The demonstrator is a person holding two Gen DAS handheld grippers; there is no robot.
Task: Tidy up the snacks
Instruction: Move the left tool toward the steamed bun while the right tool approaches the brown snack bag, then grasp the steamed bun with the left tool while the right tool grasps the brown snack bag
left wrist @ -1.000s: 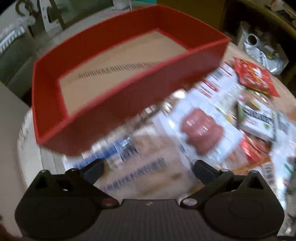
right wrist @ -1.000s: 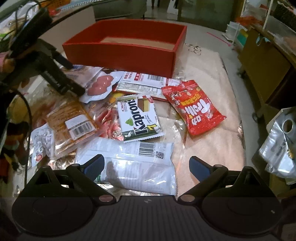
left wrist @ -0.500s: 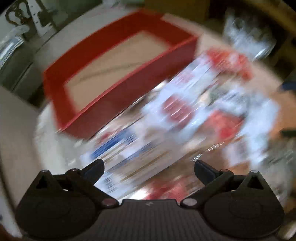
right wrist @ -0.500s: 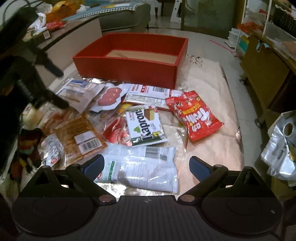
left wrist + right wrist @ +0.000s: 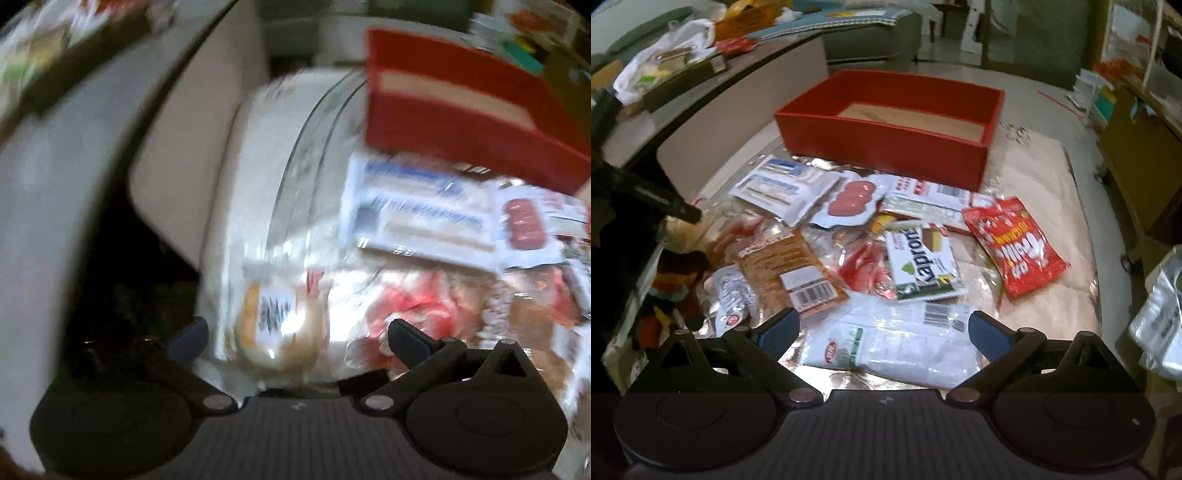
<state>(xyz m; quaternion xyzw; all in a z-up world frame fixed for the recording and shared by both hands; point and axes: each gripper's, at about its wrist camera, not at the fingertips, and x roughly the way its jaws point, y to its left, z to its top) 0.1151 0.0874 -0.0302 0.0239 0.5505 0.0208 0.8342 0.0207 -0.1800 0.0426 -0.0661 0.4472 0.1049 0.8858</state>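
A red box (image 5: 894, 125) stands open and empty at the table's far side; it also shows blurred in the left wrist view (image 5: 454, 110). Several snack packs lie in a heap before it: a red Trolli bag (image 5: 1012, 247), a Kapron wafer pack (image 5: 923, 258), an orange cracker pack (image 5: 790, 269), a white pack (image 5: 897, 343) nearest me. My right gripper (image 5: 884, 330) is open and empty above the white pack. My left gripper (image 5: 295, 338) is open and empty over a round bun pack (image 5: 280, 325) at the table's left edge.
A low beige counter (image 5: 713, 122) with bags and clutter runs along the left. A wooden cabinet (image 5: 1141, 166) stands at the right, with a silver foil bag (image 5: 1160, 317) beside it. A sofa (image 5: 871, 40) is behind the box.
My left gripper has swung left and back, away from the red box toward the table's left edge. My right gripper has pulled back and risen slightly, both staying open.
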